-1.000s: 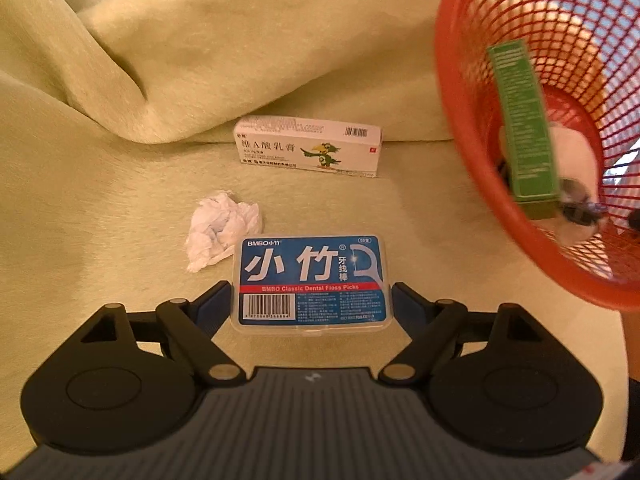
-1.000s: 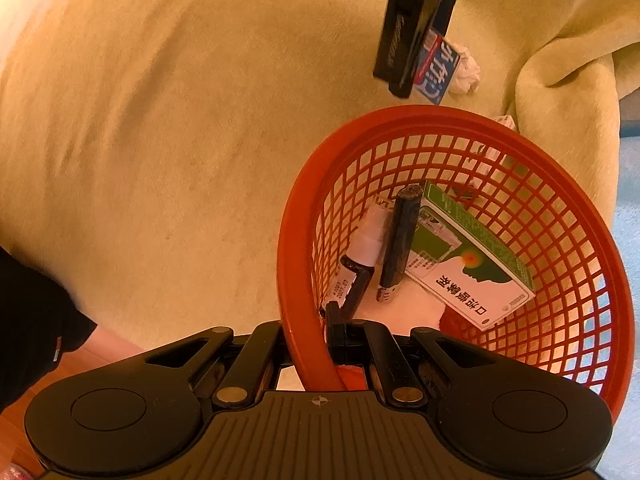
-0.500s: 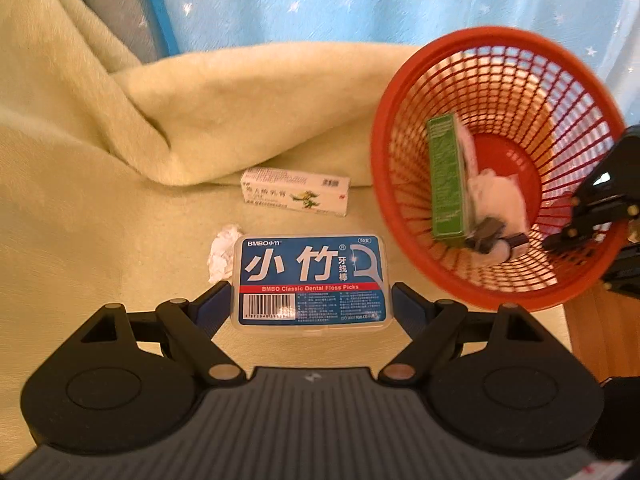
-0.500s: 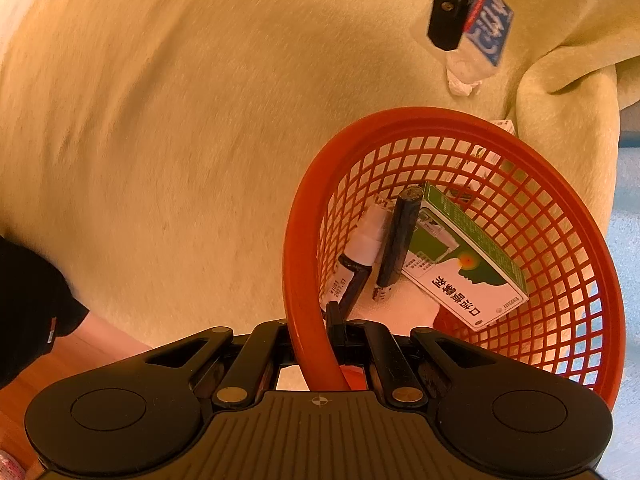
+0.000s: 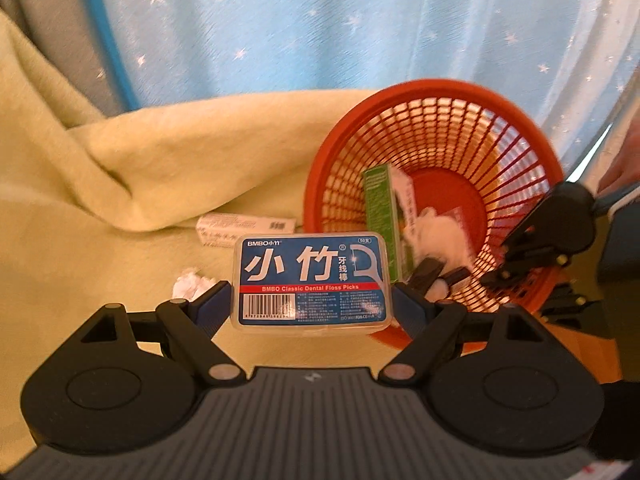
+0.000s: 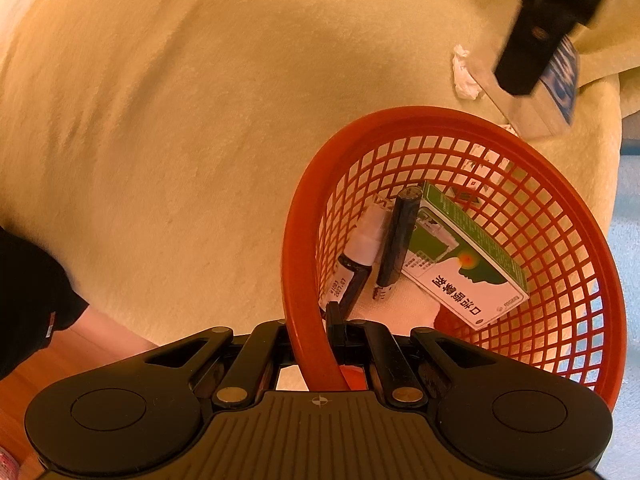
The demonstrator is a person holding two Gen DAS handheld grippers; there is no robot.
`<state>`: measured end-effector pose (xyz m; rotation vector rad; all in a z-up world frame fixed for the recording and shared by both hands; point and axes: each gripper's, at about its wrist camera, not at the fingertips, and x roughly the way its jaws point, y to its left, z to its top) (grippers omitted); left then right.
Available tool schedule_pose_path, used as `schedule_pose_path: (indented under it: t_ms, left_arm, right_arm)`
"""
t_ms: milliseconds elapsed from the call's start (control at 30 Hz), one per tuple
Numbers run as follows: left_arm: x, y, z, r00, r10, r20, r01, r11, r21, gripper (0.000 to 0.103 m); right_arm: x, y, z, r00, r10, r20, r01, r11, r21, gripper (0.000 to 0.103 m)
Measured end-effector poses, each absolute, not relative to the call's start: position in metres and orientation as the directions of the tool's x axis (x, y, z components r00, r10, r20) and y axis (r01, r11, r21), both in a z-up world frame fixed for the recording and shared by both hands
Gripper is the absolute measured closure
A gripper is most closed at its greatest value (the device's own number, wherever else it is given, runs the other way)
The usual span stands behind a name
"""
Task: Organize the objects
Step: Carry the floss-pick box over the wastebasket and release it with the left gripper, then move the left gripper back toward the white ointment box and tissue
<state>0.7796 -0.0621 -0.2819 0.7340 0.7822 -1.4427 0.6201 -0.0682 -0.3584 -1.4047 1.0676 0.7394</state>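
Observation:
My left gripper (image 5: 312,300) is shut on a clear floss pick box (image 5: 311,283) with a blue label, held in the air left of the orange basket (image 5: 516,120). My right gripper (image 6: 316,332) is shut on the basket's near rim (image 6: 298,280). Inside the basket lie a green and white medicine box (image 6: 460,256), a dark tube (image 6: 396,248), a small bottle (image 6: 356,264) and white tissue (image 5: 440,228). In the right wrist view the left gripper (image 6: 540,40) with the floss box (image 6: 562,76) hangs beyond the basket's far rim.
A white ointment box (image 5: 244,228) and a crumpled tissue (image 5: 192,284) lie on the pale yellow blanket (image 5: 120,184). A blue starred curtain (image 5: 320,20) hangs behind. A person's dark sleeve (image 6: 24,296) shows at the left of the right wrist view.
My left gripper has lifted the floss box up from the blanket and carried it toward the basket. The right gripper keeps its hold on the basket rim.

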Motion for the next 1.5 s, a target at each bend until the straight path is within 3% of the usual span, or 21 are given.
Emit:
schedule_pose_path:
  t_ms: [467, 533, 567, 633, 867, 1500]
  left_arm:
    - [0.754, -0.102, -0.249, -0.180, -0.605, -0.776, 0.983, -0.149, -0.112, 0.020]
    - [0.750, -0.110, -0.246, -0.245, -0.613, -0.752, 0.969, -0.187, -0.163, 0.018]
    - [0.748, -0.113, -0.245, -0.255, -0.621, -0.741, 0.967, -0.187, -0.176, 0.011]
    - [0.748, -0.116, -0.242, -0.255, -0.637, -0.728, 0.967, -0.177, -0.184, 0.011]
    - [0.763, -0.107, -0.247, -0.189, -0.632, -0.752, 0.982, -0.107, -0.157, 0.011]
    - [0.831, -0.059, -0.300, 0.138, -0.500, -0.855, 0.988, 0.133, 0.081, 0.012]
  right_arm:
    - [0.622, -0.065, -0.363, 0.386, -0.170, -0.907, -0.910, 0.092, -0.405, 0.102]
    - [0.622, -0.064, -0.363, 0.387, -0.169, -0.907, -0.910, 0.090, -0.405, 0.103]
    - [0.621, -0.064, -0.363, 0.387, -0.169, -0.907, -0.910, 0.091, -0.405, 0.103]
    - [0.619, -0.066, -0.361, 0.386, -0.168, -0.907, -0.909, 0.096, -0.405, 0.103]
    - [0.619, -0.067, -0.360, 0.386, -0.162, -0.908, -0.909, 0.100, -0.404, 0.102]
    - [0.620, -0.066, -0.359, 0.395, -0.174, -0.902, -0.901, 0.119, -0.417, 0.102]
